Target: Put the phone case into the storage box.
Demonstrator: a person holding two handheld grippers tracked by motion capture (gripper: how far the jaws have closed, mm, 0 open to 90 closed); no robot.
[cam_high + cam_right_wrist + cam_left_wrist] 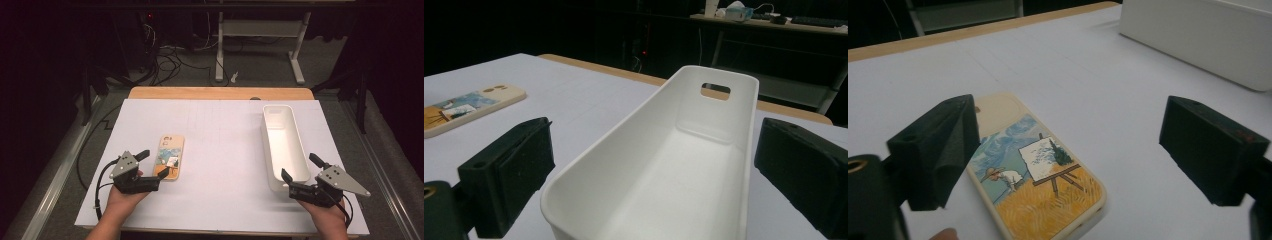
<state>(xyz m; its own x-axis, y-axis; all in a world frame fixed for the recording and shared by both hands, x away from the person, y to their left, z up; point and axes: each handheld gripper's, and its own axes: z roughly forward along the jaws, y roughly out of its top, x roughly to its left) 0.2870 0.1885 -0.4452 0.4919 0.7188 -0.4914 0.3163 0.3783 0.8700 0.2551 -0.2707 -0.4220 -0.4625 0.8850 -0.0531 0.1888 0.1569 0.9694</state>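
A person at a white-covered surface [220,150] holds a tool in each hand. The left tool [153,164] sits at the near end of a phone case [170,156], its jaws standing apart with one on either side of that end; no pad presses on the case. In the left gripper view the left jaw rises beside the case's long edge while the right jaw stands well clear over bare surface. The case lies flat, picture side up, showing a painter at an easel in a yellow field under a blue sky, on the left half of the surface with its long side running away from the person.

The right tool [300,173] waits at the near end of a long white bin [283,142], jaws also apart, one on each side of that narrow end. In the right gripper view the bin [684,165] runs away between the two black jaws, a slot handle cut in its far wall, and neither pad touches it. The bin stands upright on the right half of the surface, well apart from the case [469,107]. A strip of bare wood edges the far side of the surface.
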